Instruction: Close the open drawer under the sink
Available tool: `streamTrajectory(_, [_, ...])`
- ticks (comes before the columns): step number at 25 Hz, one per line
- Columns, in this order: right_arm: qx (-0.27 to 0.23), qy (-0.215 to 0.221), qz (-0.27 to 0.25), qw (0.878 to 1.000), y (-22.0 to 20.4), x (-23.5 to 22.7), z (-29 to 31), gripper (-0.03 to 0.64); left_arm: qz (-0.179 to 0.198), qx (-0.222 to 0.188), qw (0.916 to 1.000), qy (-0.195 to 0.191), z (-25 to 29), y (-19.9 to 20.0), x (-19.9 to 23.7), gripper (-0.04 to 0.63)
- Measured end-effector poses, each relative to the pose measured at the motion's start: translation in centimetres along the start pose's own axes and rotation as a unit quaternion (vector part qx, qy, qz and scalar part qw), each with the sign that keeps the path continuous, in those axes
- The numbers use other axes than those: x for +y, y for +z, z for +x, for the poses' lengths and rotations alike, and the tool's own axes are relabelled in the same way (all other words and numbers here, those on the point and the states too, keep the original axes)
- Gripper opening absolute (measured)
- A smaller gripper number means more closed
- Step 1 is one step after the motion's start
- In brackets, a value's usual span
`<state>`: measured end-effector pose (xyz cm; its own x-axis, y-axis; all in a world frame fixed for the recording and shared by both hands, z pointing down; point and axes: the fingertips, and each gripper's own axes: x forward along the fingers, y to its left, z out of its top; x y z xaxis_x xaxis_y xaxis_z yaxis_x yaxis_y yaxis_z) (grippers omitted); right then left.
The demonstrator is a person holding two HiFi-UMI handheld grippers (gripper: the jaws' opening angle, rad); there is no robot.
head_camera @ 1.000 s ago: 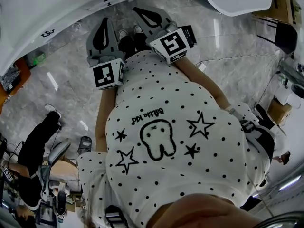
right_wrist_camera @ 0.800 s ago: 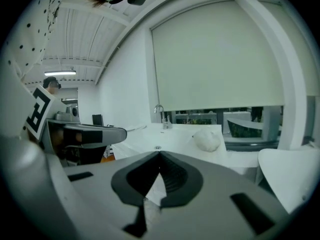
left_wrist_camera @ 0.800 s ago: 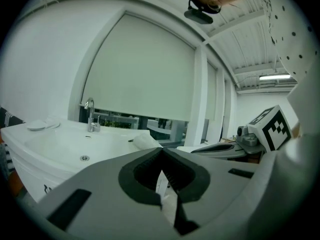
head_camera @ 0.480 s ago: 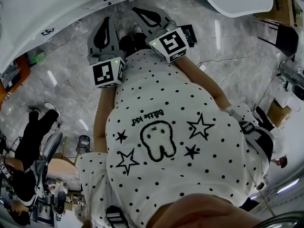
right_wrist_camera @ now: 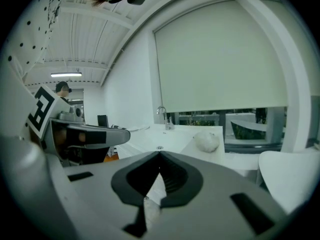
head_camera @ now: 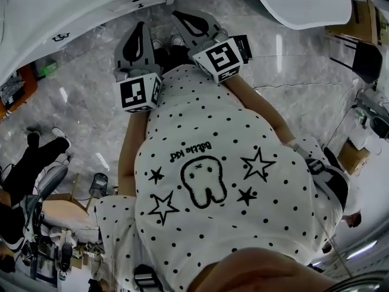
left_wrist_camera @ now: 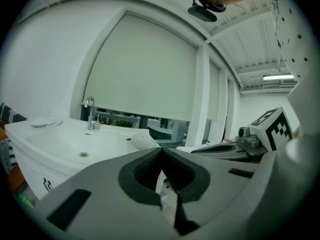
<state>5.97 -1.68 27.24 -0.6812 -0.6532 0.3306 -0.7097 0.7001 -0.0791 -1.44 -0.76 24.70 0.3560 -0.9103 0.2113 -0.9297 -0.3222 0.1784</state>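
The drawer of the white sink cabinet (head_camera: 73, 17) is too unclear to judge; left gripper (left_wrist_camera: 161, 153) and right gripper (right_wrist_camera: 160, 156), both pressed together and empty, hover near its edge over bare marble floor (head_camera: 85, 96).

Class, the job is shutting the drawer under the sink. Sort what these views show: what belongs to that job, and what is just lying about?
Belongs: sink; cabinet front beneath it; left gripper and right gripper, both with jaws shut and empty.
Lying about: white lump; small dish; cardboard box.
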Motion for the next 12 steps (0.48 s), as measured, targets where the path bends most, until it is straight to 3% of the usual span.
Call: streamTrajectory(12, [-0.003, 0.005, -0.014, 1.0, -1.8, -1.8, -3.0, 0.014, -0.003, -0.007, 1.0, -0.001, 0.1, -1.5, -4.1, 0.005])
